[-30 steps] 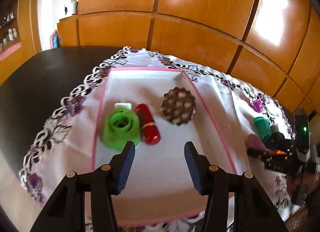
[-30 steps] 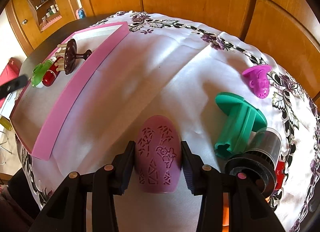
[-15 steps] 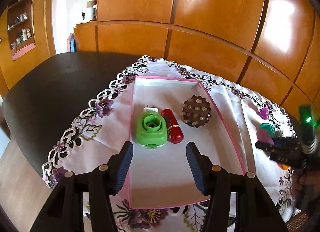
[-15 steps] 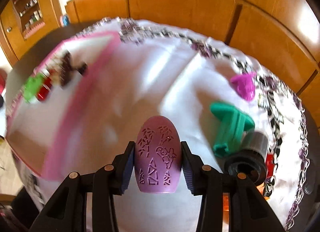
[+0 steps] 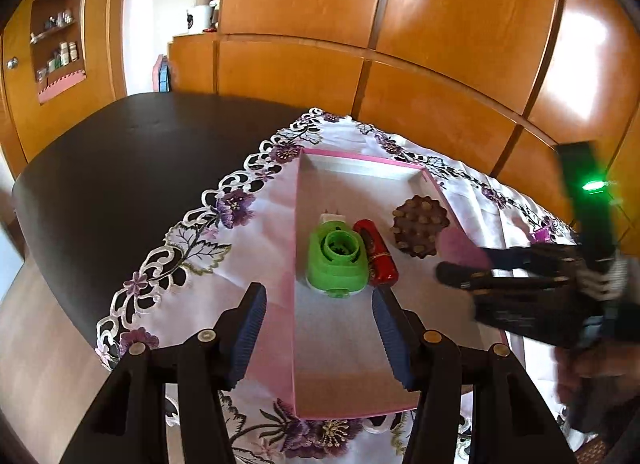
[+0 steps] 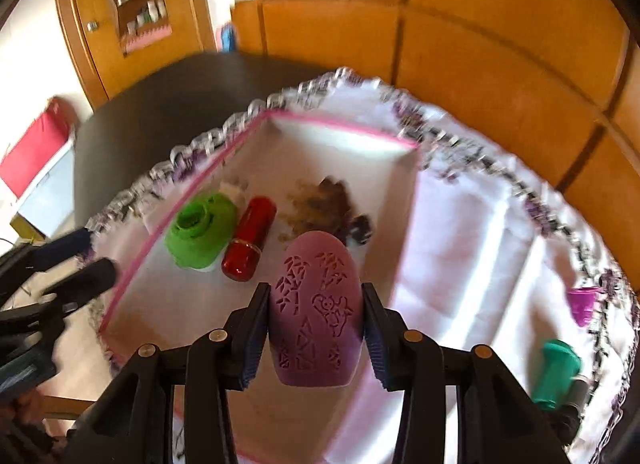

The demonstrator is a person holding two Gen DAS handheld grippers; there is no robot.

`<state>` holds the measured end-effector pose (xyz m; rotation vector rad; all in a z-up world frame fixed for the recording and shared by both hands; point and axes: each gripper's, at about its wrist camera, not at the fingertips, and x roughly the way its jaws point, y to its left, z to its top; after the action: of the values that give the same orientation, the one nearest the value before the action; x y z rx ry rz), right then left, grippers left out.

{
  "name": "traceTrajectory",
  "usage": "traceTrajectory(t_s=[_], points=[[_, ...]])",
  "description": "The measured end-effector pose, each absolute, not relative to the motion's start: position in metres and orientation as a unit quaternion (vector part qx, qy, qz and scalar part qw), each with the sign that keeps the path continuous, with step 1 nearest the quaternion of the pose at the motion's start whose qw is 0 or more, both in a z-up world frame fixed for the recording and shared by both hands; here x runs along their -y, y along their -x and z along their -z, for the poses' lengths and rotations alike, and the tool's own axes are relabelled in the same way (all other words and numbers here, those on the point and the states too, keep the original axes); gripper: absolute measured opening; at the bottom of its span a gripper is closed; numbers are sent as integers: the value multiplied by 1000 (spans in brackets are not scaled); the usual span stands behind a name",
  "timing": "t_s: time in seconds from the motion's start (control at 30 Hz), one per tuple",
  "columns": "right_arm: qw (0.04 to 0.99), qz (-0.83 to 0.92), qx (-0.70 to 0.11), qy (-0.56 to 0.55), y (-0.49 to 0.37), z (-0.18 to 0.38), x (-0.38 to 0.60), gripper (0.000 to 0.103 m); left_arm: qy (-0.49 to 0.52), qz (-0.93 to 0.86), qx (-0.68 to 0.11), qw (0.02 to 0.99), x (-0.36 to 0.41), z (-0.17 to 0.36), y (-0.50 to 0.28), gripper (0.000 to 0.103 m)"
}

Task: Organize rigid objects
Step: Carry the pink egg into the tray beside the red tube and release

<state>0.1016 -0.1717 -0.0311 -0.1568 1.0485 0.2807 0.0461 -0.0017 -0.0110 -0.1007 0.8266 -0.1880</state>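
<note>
A pink egg (image 6: 316, 312) is clamped between the right gripper (image 6: 315, 334) fingers, above the tray's (image 6: 332, 128) near end. The left gripper (image 5: 318, 338) fingers are apart, with nothing between them, over the tray's near-left rim. Only the right view shows a magenta piece (image 6: 583, 304) and a teal piece (image 6: 558, 368) on the cloth (image 6: 480, 223), both blurred. In the left view the egg is mostly hidden. In the tray lie a green plug (image 5: 337, 260), a red tube (image 5: 376, 252) and a brown disc (image 5: 420, 225).
</note>
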Motion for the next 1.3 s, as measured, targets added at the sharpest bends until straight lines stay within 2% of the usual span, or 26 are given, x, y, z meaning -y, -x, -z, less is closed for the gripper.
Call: traceTrajectory(t_s=[0.13, 0.33, 0.83, 1.3], points=[[845, -105, -517, 87, -118, 57, 167, 44, 50, 88, -401, 910, -1, 12, -47, 56], [849, -98, -511, 89, -119, 59, 169, 44, 51, 84, -406, 909, -2, 16, -49, 56], [894, -76, -442, 12, -84, 6, 204, 45, 32, 89, -398, 913, 8, 12, -43, 59], [908, -2, -419, -11, -47, -14, 284, 45, 1, 111, -387, 916, 30, 4, -33, 63]])
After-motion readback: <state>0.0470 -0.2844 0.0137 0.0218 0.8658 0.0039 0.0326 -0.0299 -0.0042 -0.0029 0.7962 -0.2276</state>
